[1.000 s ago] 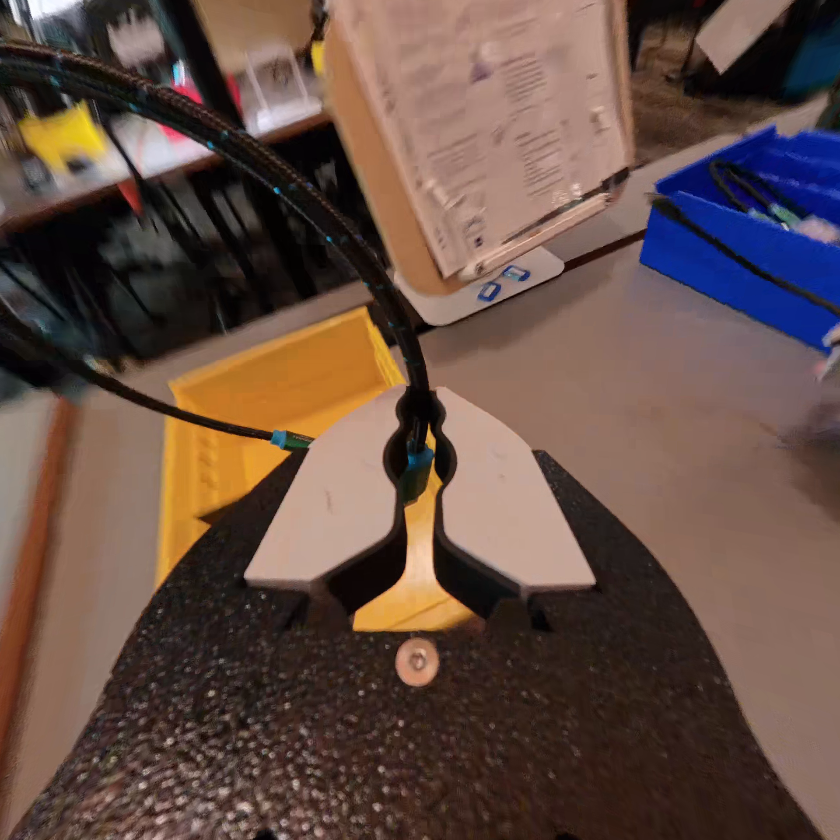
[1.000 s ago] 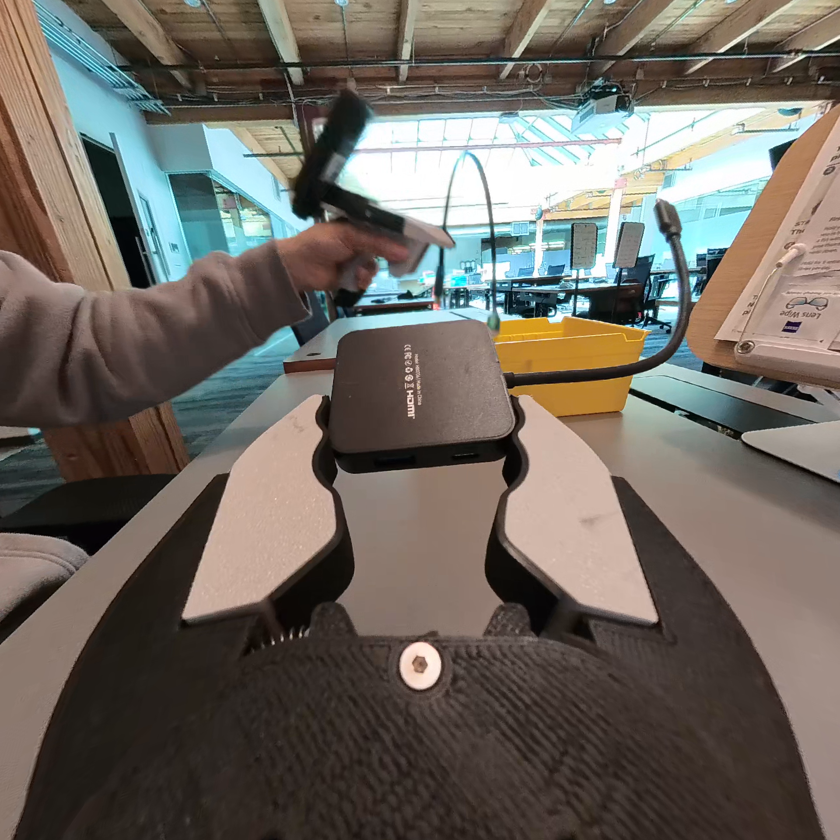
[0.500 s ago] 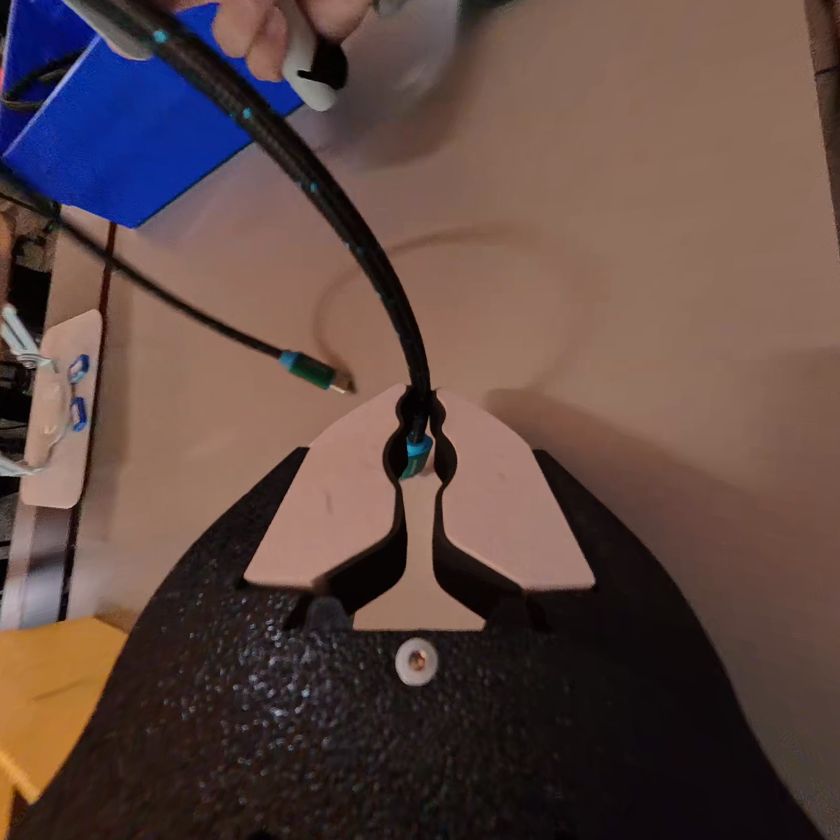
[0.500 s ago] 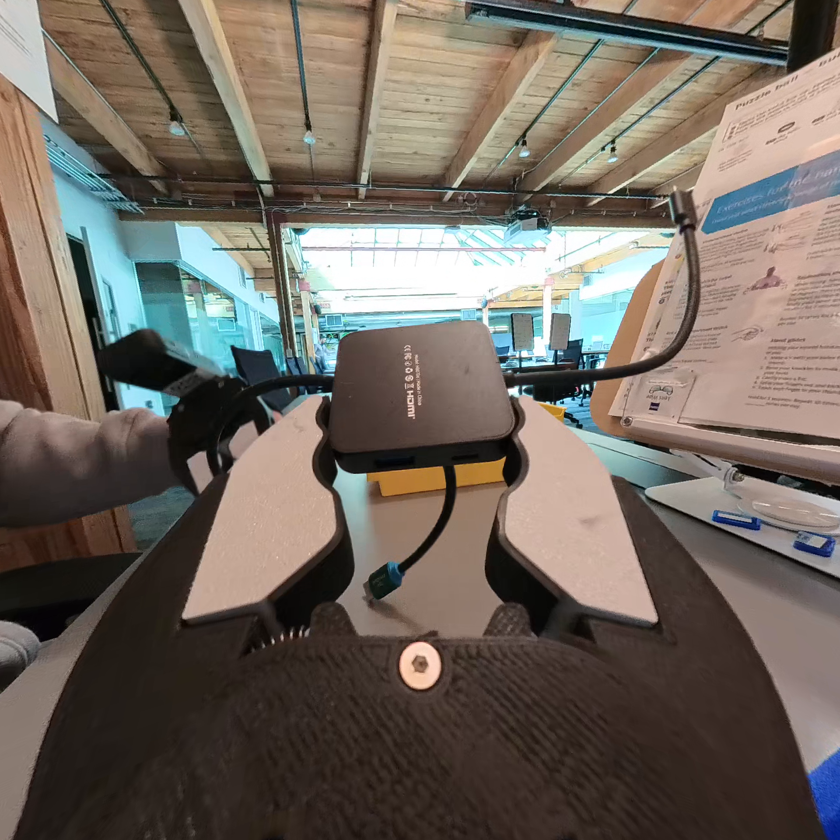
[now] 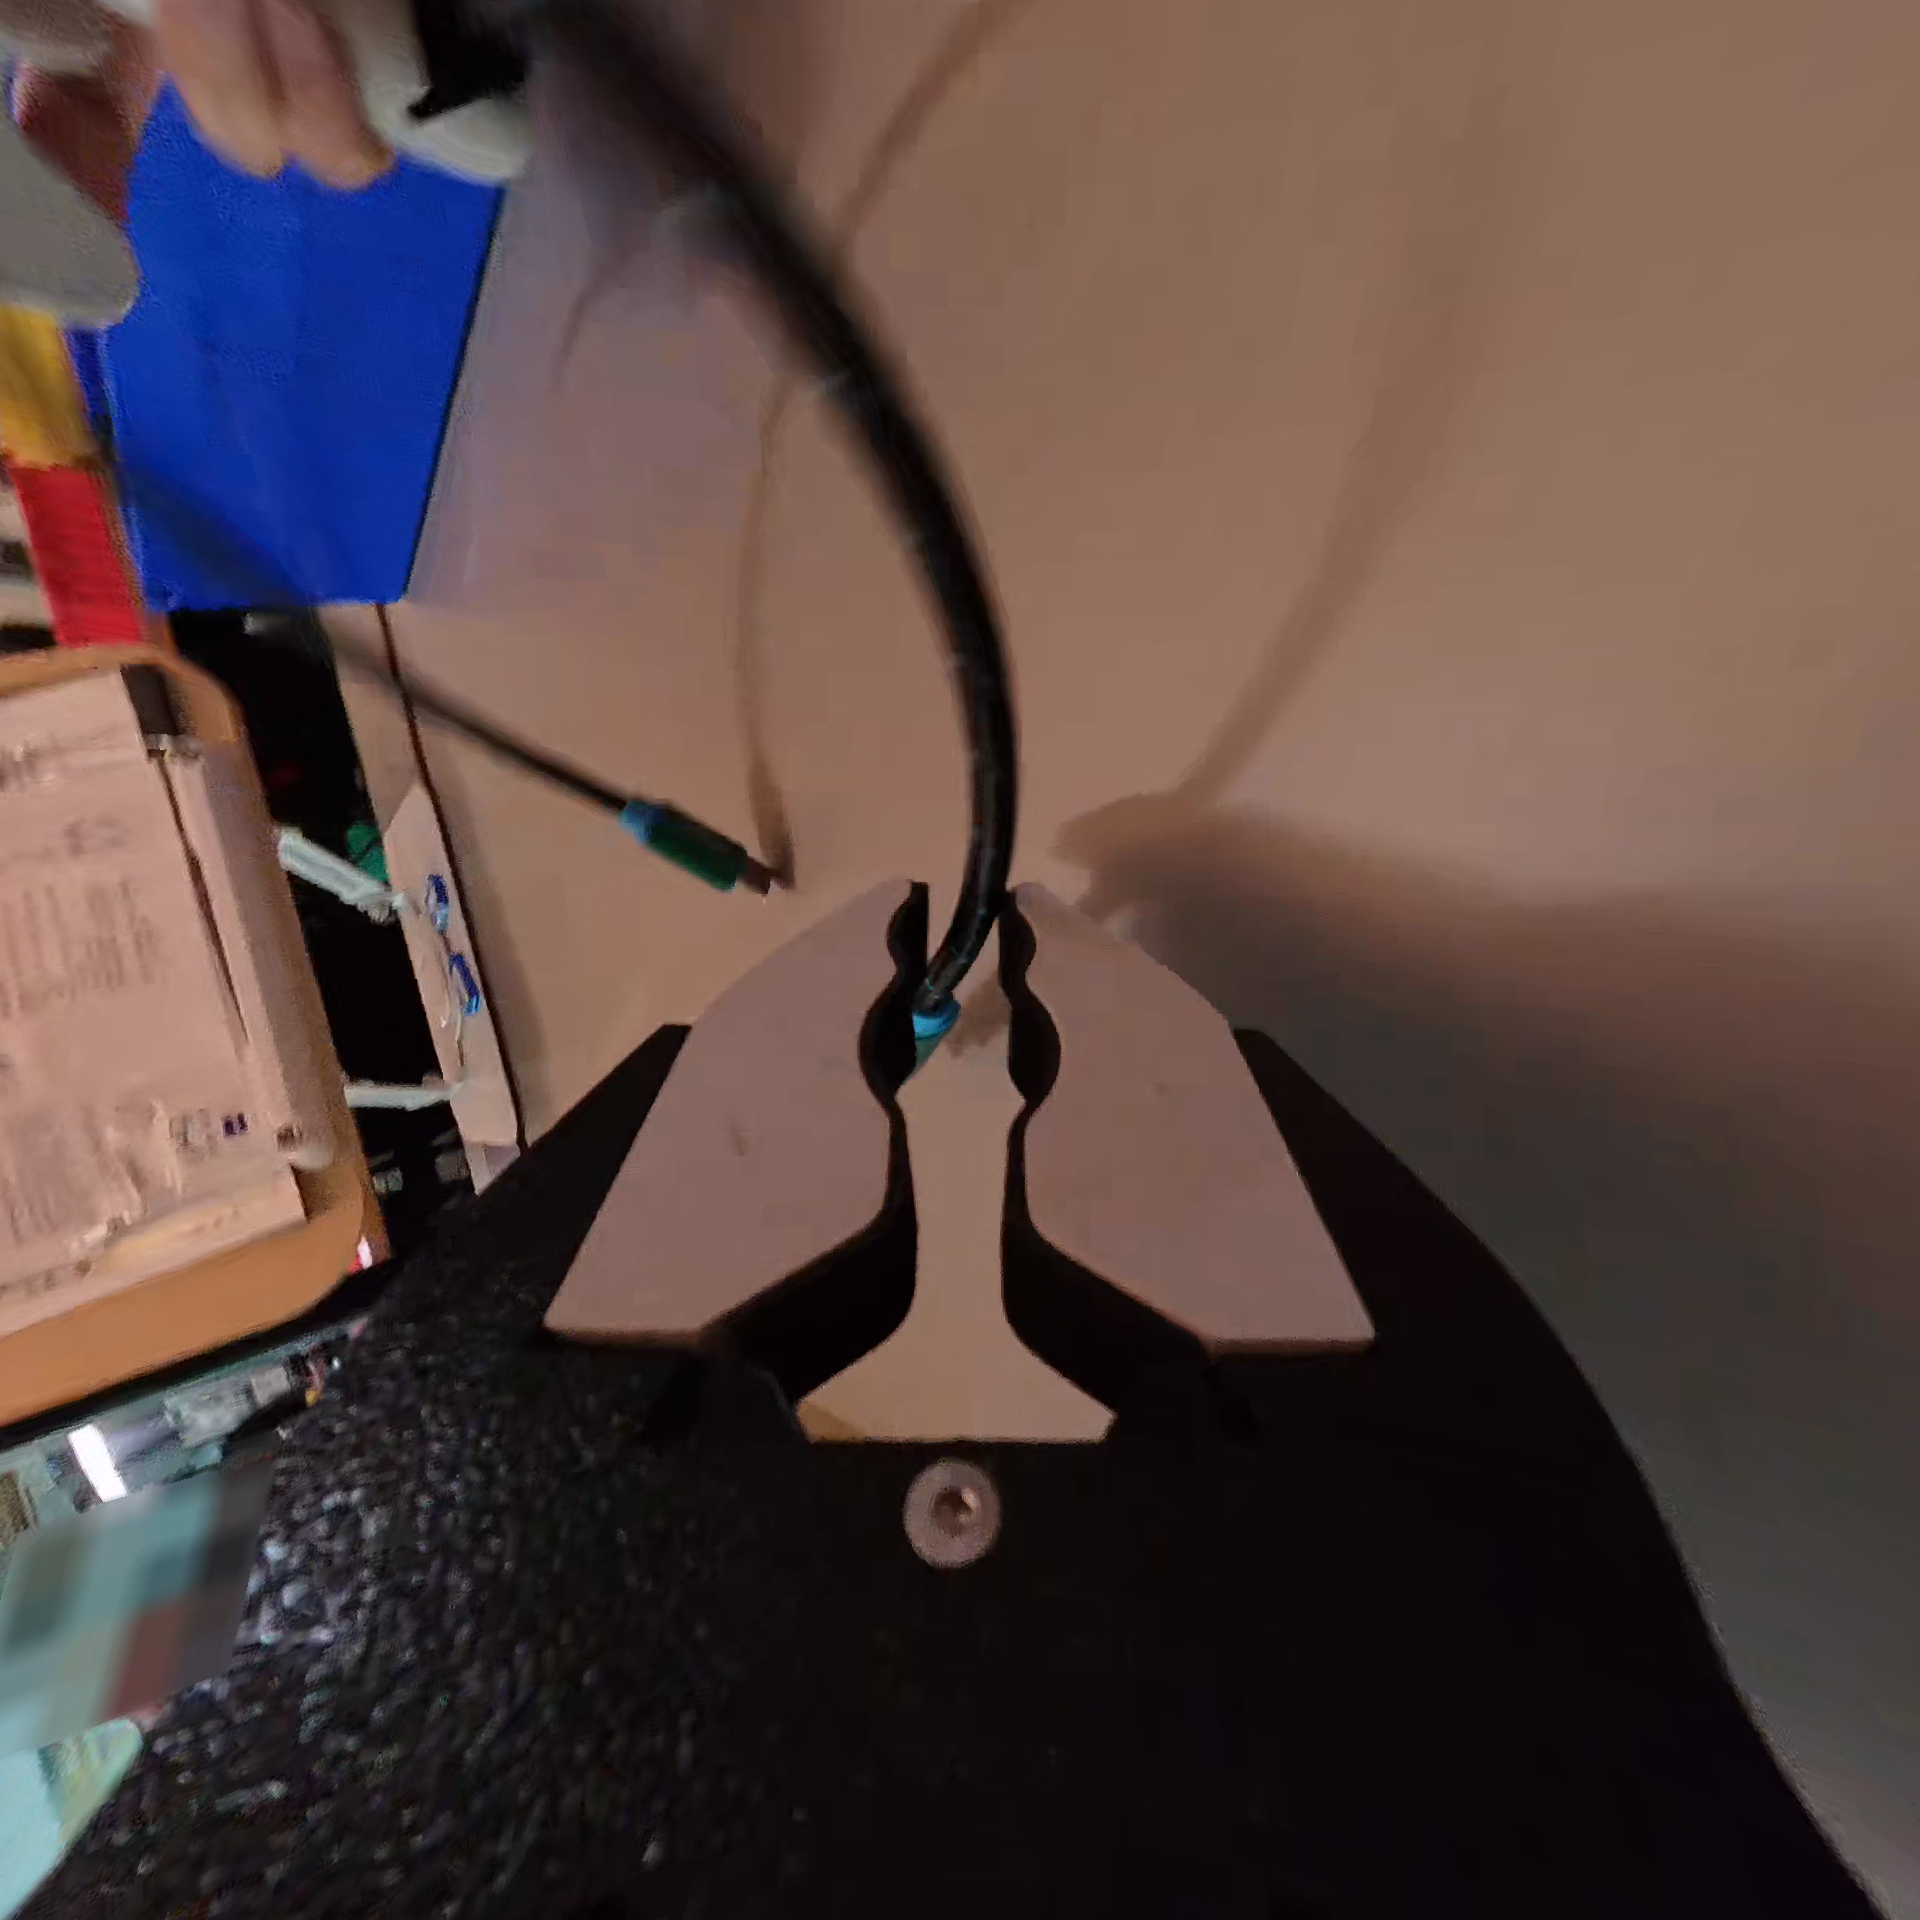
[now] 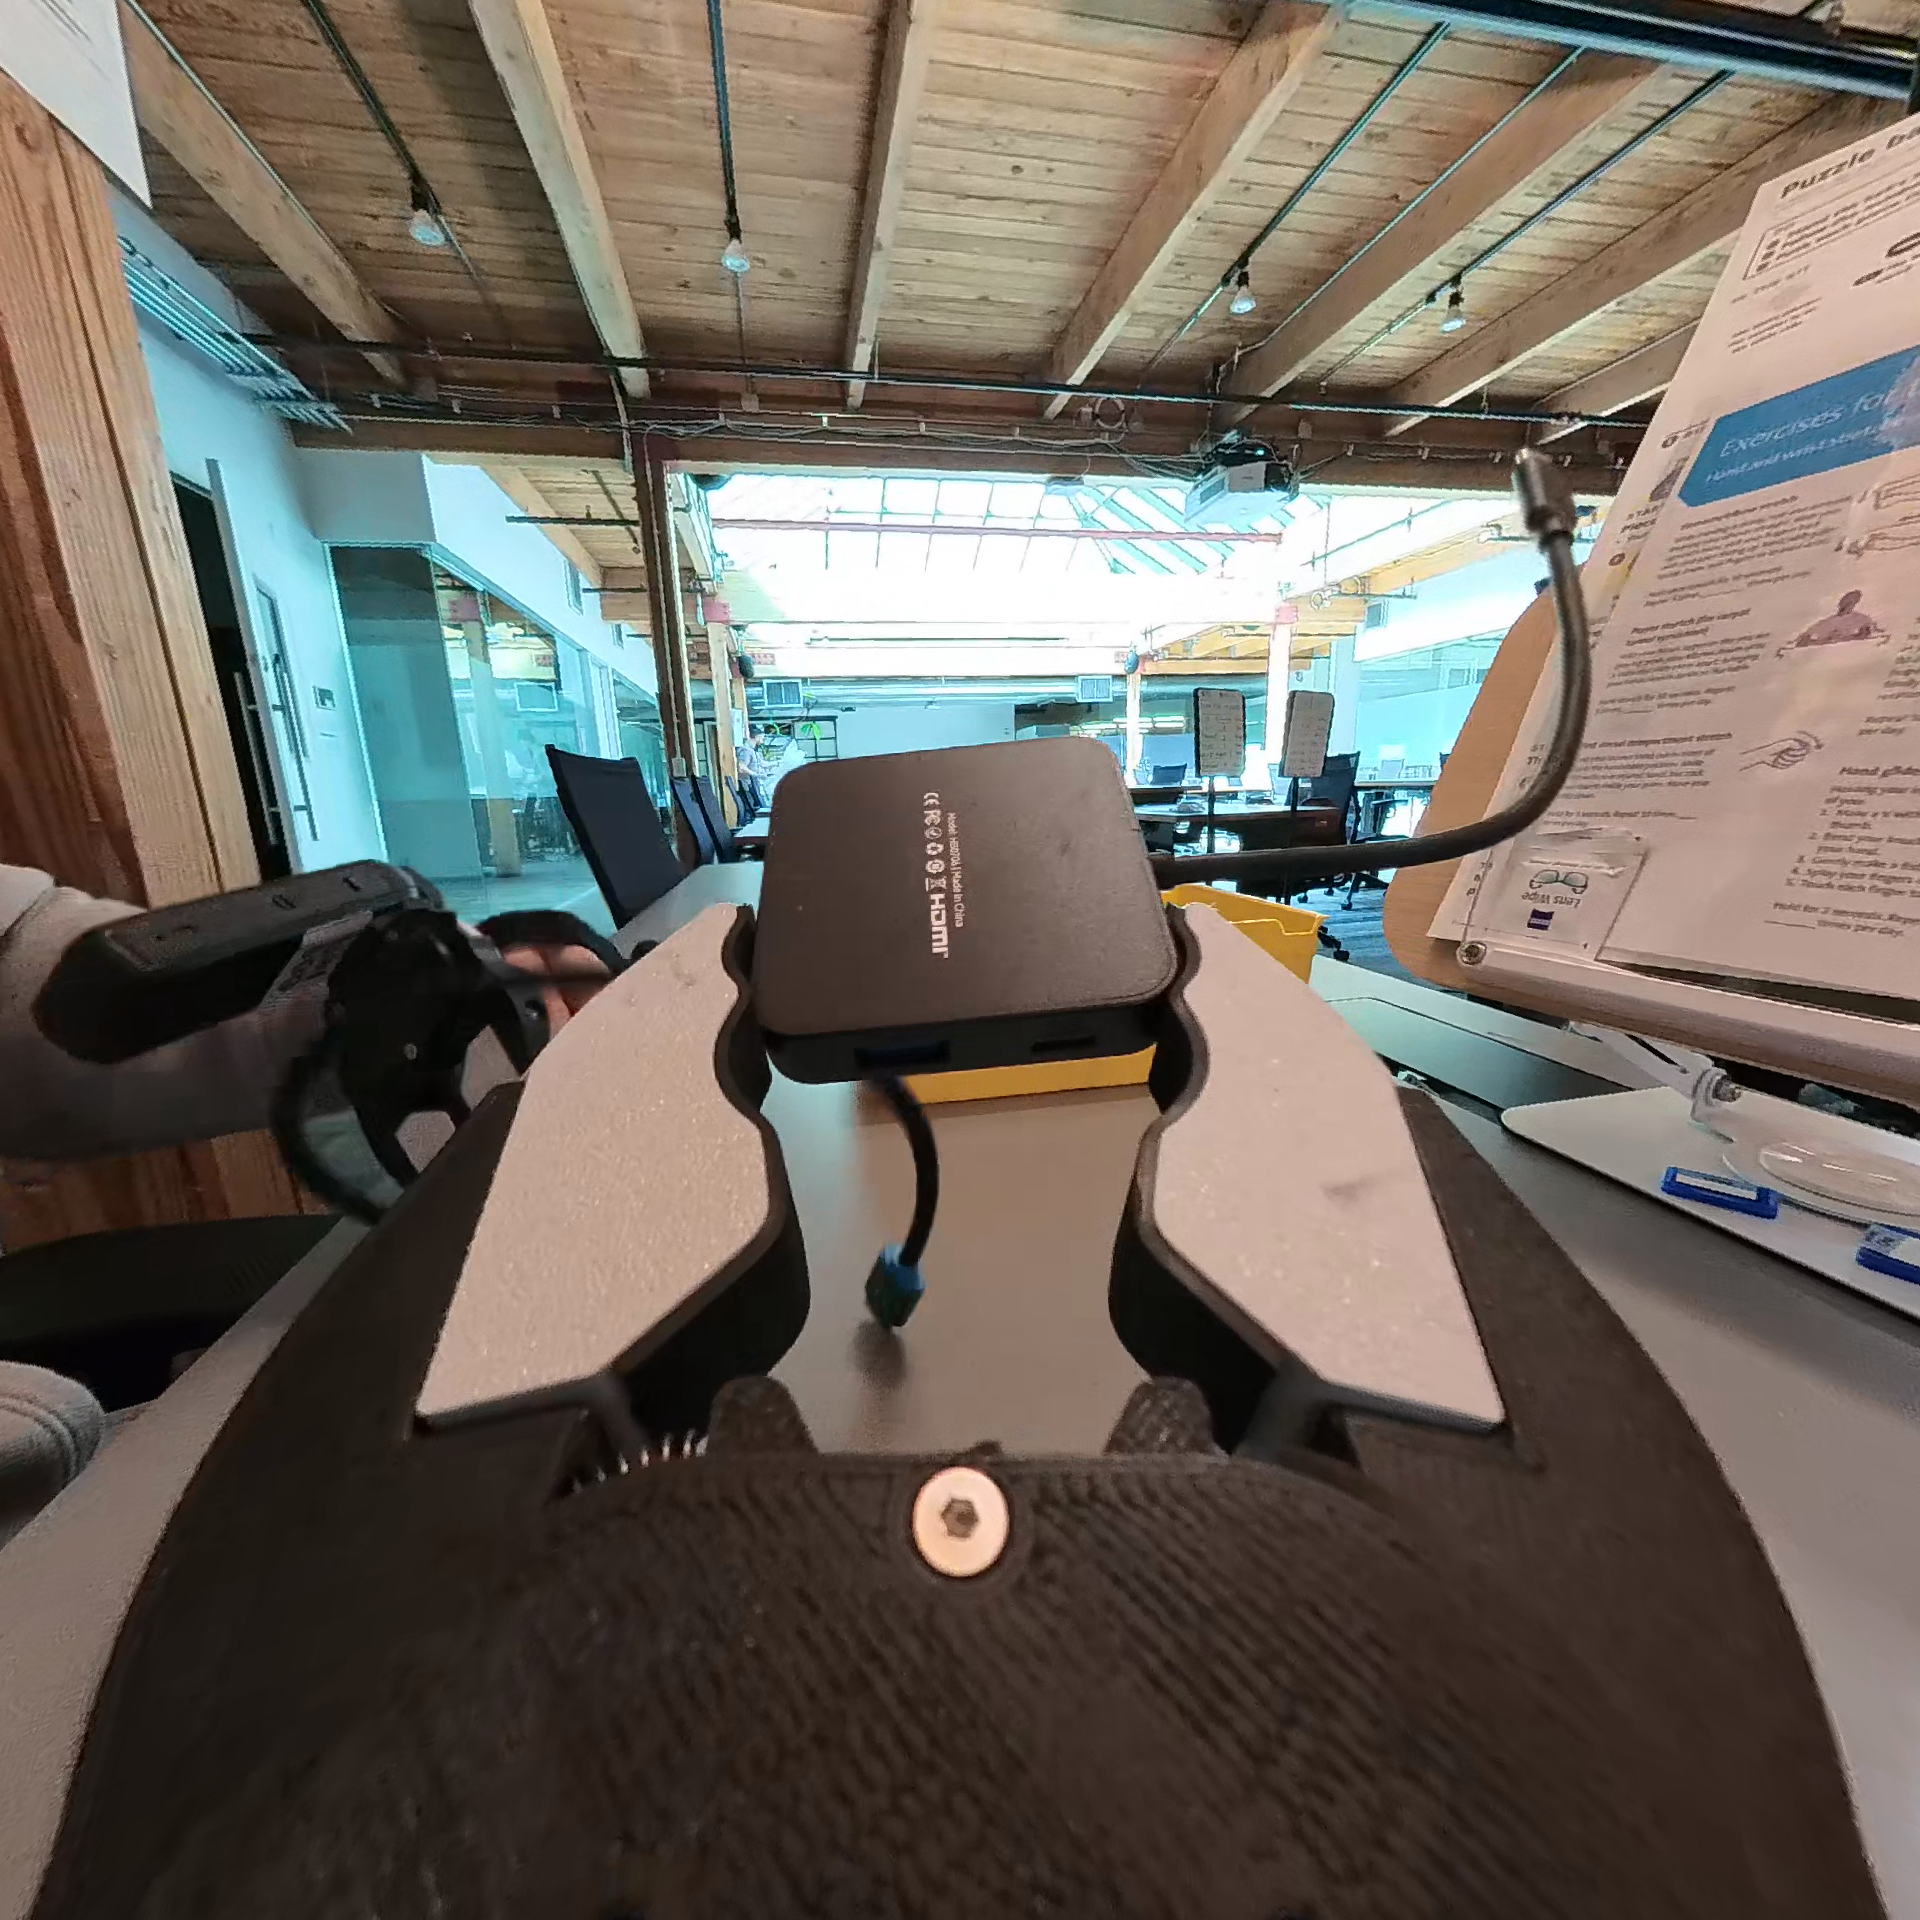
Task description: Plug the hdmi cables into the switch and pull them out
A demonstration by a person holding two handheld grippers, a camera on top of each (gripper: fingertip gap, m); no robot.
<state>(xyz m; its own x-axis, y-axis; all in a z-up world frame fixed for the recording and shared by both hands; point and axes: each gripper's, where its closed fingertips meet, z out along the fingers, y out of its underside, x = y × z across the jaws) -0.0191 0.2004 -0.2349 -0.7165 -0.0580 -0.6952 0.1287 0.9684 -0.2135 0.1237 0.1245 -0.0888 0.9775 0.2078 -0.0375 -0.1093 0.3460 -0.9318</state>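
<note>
The left gripper (image 5: 956, 914), clamped on a black cable (image 5: 977, 748) half a second ago, has parted its jaws slightly around it, apparently letting go. The right gripper (image 6: 961, 920) still pinches the switch (image 6: 956, 894) above the table (image 6: 997, 1195); a blue-tipped plug (image 6: 894, 1283) dangles beneath the switch.

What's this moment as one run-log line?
right gripper: jaws clamp flat black HDMI switch | left gripper: jaws loose around black braided cable

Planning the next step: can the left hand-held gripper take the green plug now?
Probably not: the green plug is near the left hand-held gripper, unblocked, but a black cable sits between its fingers.
</note>
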